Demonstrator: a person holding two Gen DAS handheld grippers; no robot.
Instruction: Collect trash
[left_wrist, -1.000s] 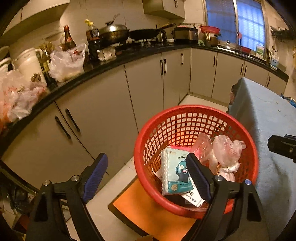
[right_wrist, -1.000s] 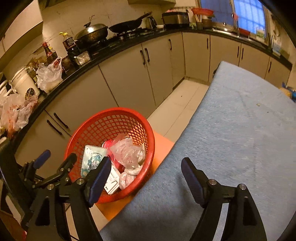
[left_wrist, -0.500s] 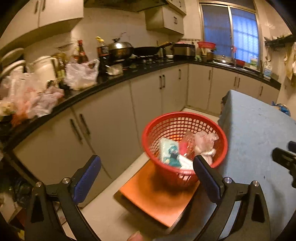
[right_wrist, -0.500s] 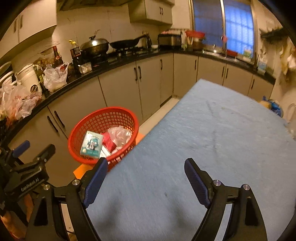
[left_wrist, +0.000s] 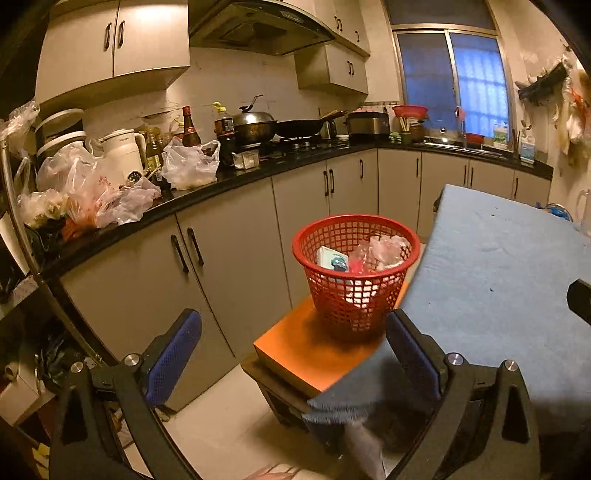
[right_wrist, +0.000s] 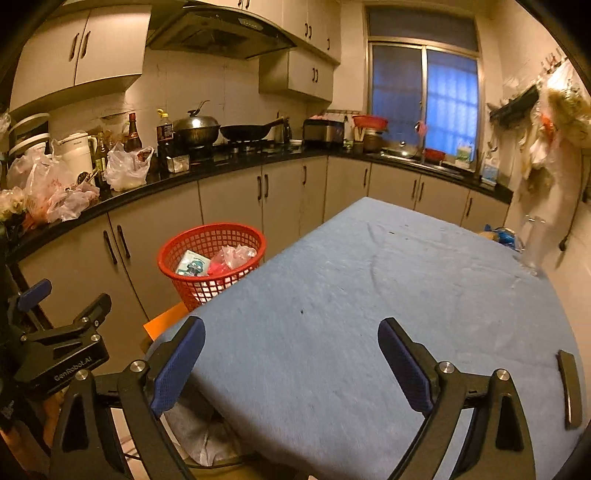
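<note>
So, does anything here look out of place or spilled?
Nothing is spilled. The red basket stands upright on the orange stool, with the trash inside it. Only small dark specks mark the blue tablecloth.

- A blue cloth (right_wrist: 388, 295) is covering the bench (left_wrist: 495, 273) in front of me, hanging over its near corner with a frayed edge.
- A few small dark specks are lying on the cloth; a dark flat strip (right_wrist: 569, 387) is resting near its right edge.
- An orange stool (left_wrist: 306, 350) is standing on the pale tiled floor (left_wrist: 221, 417), tucked just beside the bench.
- A red basket (left_wrist: 354, 273) is sitting on the stool, holding a tissue packet (right_wrist: 192, 264) and crumpled plastic bags (left_wrist: 388, 249).
- A black counter (right_wrist: 207, 173) is running along the wall, carrying bags, bottles and pans.
</note>
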